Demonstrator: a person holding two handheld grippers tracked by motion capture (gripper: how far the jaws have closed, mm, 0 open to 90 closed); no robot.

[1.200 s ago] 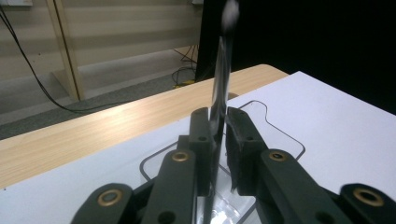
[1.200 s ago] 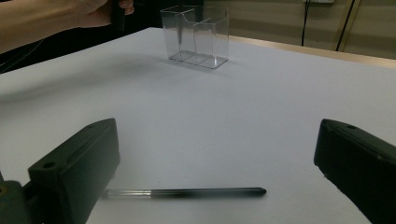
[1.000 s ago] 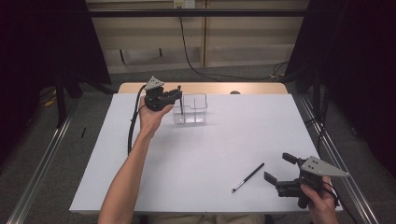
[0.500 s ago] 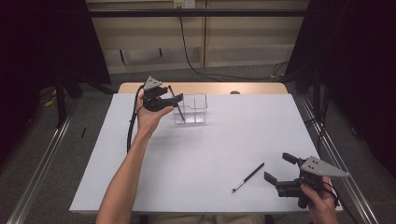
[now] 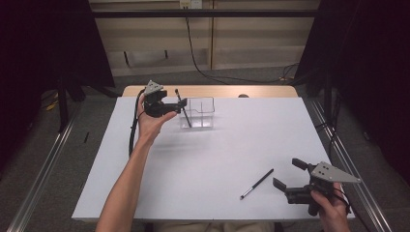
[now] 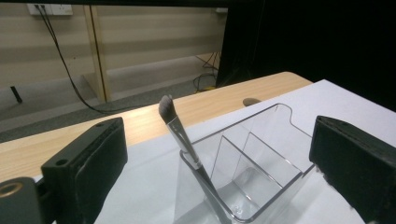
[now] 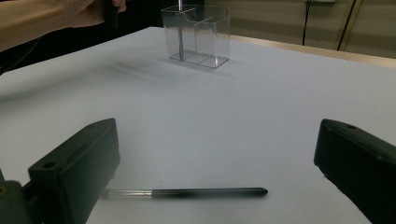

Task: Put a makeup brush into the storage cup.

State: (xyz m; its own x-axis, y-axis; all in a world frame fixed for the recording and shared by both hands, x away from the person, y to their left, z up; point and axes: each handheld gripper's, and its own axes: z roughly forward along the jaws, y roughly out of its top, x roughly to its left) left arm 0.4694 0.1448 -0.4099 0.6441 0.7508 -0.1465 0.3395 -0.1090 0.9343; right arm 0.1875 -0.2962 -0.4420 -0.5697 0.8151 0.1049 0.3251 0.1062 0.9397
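Observation:
A clear acrylic organizer (image 5: 202,114) stands at the back of the white table (image 5: 217,150). A dark makeup brush (image 5: 183,109) leans in its left compartment, bristles up (image 6: 166,108). My left gripper (image 5: 177,108) hovers right beside it; its jaws have just been opening and now stand wide, with the brush (image 6: 183,140) free between them, touching neither pad. The organizer (image 6: 261,156) lies just ahead. A second brush (image 5: 257,183) lies flat near the front right. My right gripper (image 5: 285,172) rests open just behind it, the brush (image 7: 196,192) lying across in front of its jaws (image 7: 219,154).
A strip of bare wood (image 5: 217,91) runs along the table's far edge. The left gripper's black cable (image 5: 132,133) hangs off beside the forearm. In the right gripper view the organizer (image 7: 201,35) stands far off, with the other hand (image 7: 70,14) at the top left.
The left gripper's jaws have opened and let go of the brush, which now leans in the organizer on its own. The right gripper and the lying brush have not moved.

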